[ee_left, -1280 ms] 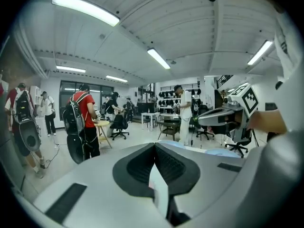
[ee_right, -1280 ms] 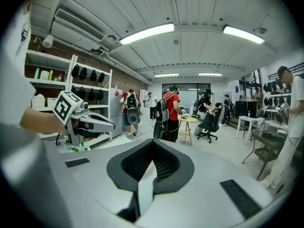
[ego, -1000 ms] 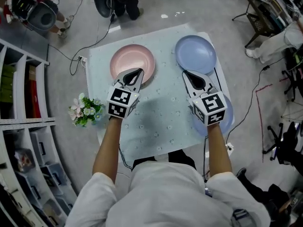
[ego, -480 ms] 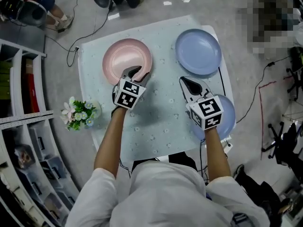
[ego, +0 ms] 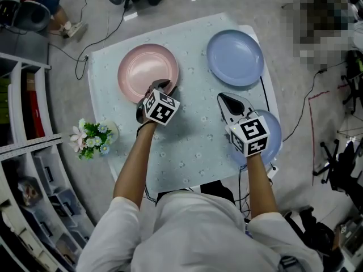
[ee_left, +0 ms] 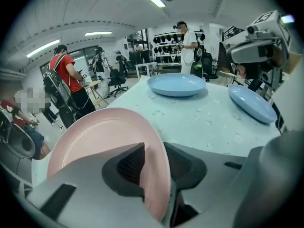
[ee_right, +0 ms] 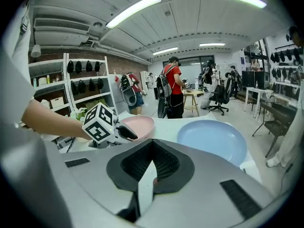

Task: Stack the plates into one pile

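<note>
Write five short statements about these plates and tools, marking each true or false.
1. The pink plate has its rim between the jaws of the left tool. True; those jaws have just been closing on it.
2. All plates already form one pile. False: the pink plate, far blue plate and near blue plate lie apart on the table.
3. The right tool grips a blue plate. False: its jaws are together, empty.
4. Two plates are blue. True.
5. The flowers stand right of the table. False: they stand beside its left edge.
</note>
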A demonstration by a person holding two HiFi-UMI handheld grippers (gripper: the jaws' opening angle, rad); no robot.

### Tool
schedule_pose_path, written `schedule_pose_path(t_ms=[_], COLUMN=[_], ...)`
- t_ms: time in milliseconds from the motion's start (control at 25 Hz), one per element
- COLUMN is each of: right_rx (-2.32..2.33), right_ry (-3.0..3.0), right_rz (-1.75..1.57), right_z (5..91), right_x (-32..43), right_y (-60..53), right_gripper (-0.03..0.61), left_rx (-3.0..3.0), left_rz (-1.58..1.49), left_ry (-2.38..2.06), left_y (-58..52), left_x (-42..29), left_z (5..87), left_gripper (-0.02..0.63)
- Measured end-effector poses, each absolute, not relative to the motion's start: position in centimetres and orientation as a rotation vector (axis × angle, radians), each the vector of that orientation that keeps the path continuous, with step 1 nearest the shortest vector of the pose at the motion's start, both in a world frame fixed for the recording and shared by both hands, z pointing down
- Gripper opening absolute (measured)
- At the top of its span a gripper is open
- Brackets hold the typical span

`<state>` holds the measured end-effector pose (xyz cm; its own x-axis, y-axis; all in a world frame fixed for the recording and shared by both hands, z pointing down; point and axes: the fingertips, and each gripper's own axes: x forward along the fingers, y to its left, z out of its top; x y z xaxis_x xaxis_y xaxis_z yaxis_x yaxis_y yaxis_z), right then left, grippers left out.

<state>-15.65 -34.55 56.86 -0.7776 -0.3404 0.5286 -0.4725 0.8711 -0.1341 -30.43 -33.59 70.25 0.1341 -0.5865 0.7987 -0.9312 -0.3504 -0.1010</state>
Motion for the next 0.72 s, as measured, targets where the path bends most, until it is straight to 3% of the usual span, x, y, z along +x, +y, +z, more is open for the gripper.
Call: schedule_pose_path(t_ms=[400,720], right_rx=[0.735,0.903], right_ry=[-2.530,-2.534], right_rz=[0.359,0.302], right_z=[54.4,50.6], right_x=[-13.4,-12.4], right_y=[-32.2,-28.1], right_gripper=[0.011,0.011], left_rx=[2.055,2.199], left_rz=[1.160,1.002], left_ry=[-1.457,-1.524], left_y=[-32.6,-30.4], left_x=[-30.1,-31.9], left_z=[69.7,62.9], left_gripper=[0.069,0.043])
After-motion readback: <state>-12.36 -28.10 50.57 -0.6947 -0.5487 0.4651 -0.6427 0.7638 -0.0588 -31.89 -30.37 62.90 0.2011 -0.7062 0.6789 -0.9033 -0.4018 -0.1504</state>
